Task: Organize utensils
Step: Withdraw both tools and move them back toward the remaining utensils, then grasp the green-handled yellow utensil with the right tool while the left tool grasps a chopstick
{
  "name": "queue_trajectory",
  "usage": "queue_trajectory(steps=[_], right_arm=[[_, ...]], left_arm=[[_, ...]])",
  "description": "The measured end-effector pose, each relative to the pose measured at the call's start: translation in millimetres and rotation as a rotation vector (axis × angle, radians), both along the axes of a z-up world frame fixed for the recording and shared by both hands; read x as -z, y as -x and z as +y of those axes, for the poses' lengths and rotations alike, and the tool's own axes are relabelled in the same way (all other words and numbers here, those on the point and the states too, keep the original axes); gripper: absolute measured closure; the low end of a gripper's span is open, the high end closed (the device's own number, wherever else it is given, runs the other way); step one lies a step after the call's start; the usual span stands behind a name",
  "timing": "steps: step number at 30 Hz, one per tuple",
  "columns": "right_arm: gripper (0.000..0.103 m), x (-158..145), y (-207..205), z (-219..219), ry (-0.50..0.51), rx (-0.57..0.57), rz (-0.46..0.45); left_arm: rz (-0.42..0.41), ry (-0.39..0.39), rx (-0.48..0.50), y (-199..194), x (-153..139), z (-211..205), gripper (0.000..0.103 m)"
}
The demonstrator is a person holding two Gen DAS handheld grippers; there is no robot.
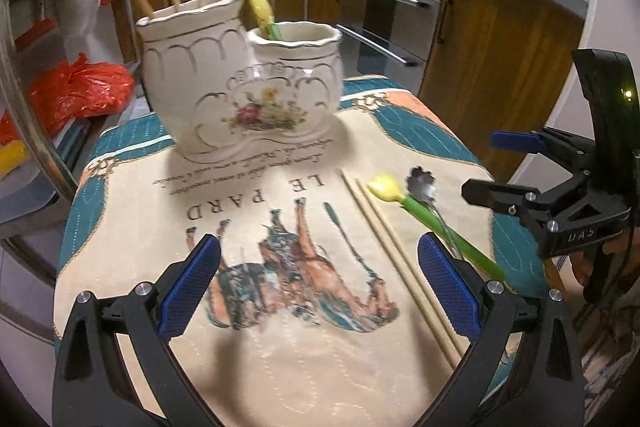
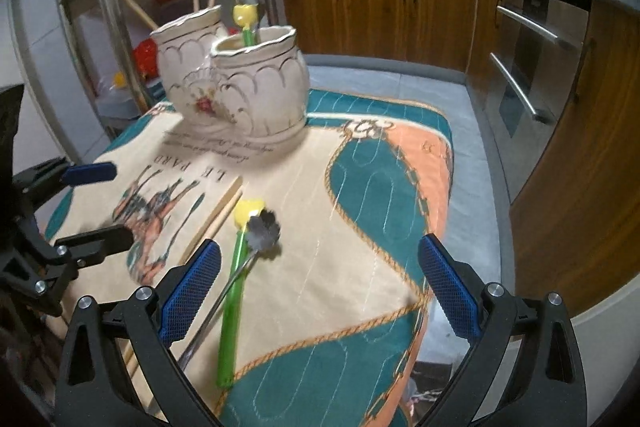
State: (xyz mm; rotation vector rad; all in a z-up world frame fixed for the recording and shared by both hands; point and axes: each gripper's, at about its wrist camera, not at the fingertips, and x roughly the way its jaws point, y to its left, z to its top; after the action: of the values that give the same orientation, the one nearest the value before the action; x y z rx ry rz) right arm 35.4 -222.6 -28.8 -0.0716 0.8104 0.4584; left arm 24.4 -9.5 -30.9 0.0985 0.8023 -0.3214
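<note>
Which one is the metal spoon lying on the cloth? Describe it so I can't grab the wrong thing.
Start at the white double ceramic holder on the printed cloth, then look nearer, to the utensils lying loose. The metal spoon has a dark, flower-shaped bowl and thin wire handle, crossing the green-stemmed yellow tulip utensil; the wooden chopsticks lie further left.

Both grippers are just hanging in the air with nothing in them. Left gripper (image 1: 320, 291) has its jaws spread wide, blue pads (image 1: 188, 291) facing each other, aimed toward 12 o'clock. Right gripper (image 2: 320, 291) is the same deal: wide apart, empty, blue pads (image 2: 448, 291) facing inward. From the left wrist view, the right one sits off at about 3 o'clock; from the right wrist view, the left one shows at 9 o'clock, also spread.
</note>
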Motion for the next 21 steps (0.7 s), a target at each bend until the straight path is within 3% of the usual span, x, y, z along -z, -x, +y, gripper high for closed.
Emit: queue_trajectory(steps=[7, 9, 12, 15, 21], right_arm=[[0.013, 4, 25, 5, 0.020, -0.065, 0.028], [0.034, 7, 29, 10, 0.039, -0.086, 0.039], [0.055, 13, 31, 17, 0.066, -0.112, 0.062], [0.068, 15, 31, 26, 0.084, -0.146, 0.072], [0.082, 18, 17, 38, 0.096, -0.145, 0.094]], left_arm=[[-0.001, -0.006, -0.012, 1, 0, 4, 0.006], [-0.002, -0.004, -0.018, 1, 0, 6, 0.006], [-0.001, -0.001, -0.016, 3, -1, 6, 0.006], [0.005, -0.005, -0.007, 6, -1, 4, 0.006], [0.010, -0.003, 0.001, 9, -1, -1, 0.006]])
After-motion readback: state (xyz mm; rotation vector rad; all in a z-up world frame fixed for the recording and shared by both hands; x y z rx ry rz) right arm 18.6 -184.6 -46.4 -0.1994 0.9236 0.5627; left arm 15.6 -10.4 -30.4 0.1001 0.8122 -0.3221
